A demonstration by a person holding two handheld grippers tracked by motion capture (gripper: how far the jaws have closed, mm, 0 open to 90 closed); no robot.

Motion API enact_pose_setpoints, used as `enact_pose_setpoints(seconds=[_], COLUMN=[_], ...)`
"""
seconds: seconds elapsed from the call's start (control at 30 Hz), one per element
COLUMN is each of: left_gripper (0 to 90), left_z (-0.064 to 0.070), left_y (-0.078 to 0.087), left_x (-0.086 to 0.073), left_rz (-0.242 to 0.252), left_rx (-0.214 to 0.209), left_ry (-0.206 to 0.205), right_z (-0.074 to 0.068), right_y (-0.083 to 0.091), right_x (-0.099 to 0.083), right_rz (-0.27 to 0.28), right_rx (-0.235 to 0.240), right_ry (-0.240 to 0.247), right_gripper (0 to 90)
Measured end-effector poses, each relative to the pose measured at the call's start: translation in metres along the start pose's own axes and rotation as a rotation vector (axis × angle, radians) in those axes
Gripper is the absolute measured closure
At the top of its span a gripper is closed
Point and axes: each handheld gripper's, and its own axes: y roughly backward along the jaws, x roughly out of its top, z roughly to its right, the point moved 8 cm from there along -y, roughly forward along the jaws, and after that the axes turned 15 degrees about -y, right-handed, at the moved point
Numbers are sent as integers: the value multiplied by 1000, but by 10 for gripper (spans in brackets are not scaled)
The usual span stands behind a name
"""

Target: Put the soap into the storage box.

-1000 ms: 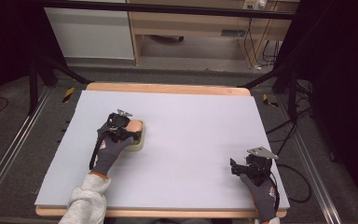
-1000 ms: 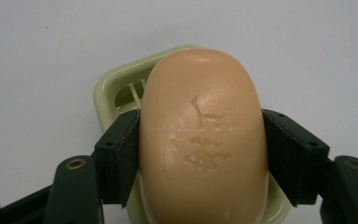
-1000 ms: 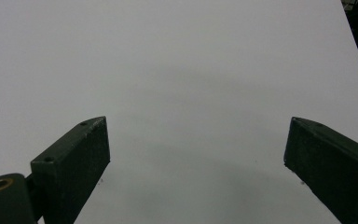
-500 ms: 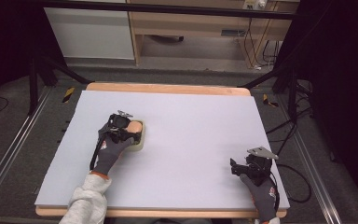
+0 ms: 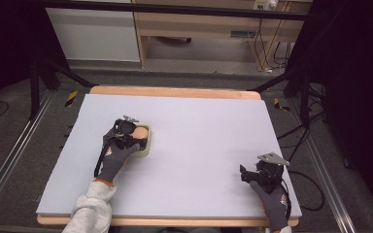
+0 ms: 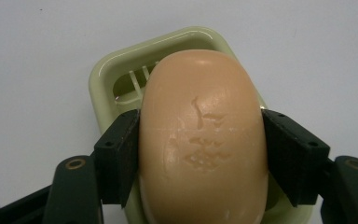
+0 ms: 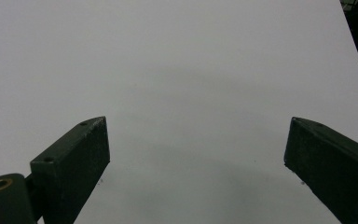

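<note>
A peach bar of soap (image 6: 203,140) lies in a pale green soap dish (image 6: 121,74) on the white table top. My left gripper (image 6: 200,144) is shut on the soap, one black pad pressed against each long side. From above, the same gripper (image 5: 125,132) covers most of the soap (image 5: 141,132) and the dish (image 5: 144,149) at the table's left middle. My right gripper (image 5: 256,174) rests near the front right corner, its jaws wide apart with nothing between them; in its own view the right gripper (image 7: 196,154) faces bare white table.
The white board (image 5: 199,126) sits on a wooden table with a rim showing at the back and front. Cables (image 5: 315,189) trail off the right side. Black stand legs and a wooden cabinet (image 5: 199,29) stand beyond the far edge.
</note>
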Motion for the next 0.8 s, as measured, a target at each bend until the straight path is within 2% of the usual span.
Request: enact_pose_setpoints(seconds=[0.13, 0.2, 0.27, 0.3, 0.47, 0.8], left_gripper=[301, 296, 294, 287, 273, 248], left_z=[-2, -4, -5, -5, -4, 6], left_y=[2, 9, 12, 18, 29, 48], left_x=[1, 4, 5, 7, 11, 6], left_rz=[10, 41, 49, 71, 107, 152], left_rx=[8, 1, -1, -4, -11, -25], left_ry=[6, 17, 18, 24, 31, -2], right_z=[0, 0, 0, 0, 0, 3], right_y=[0, 0, 0, 0, 1, 2], right_x=[0, 0, 0, 0, 0, 1], right_rz=[1, -1, 0, -1, 3, 11], right_rx=[0, -2, 0, -2, -2, -9], right_ry=[-2, -1, 1, -1, -2, -7], right_gripper=[70, 70, 70, 70, 70, 67])
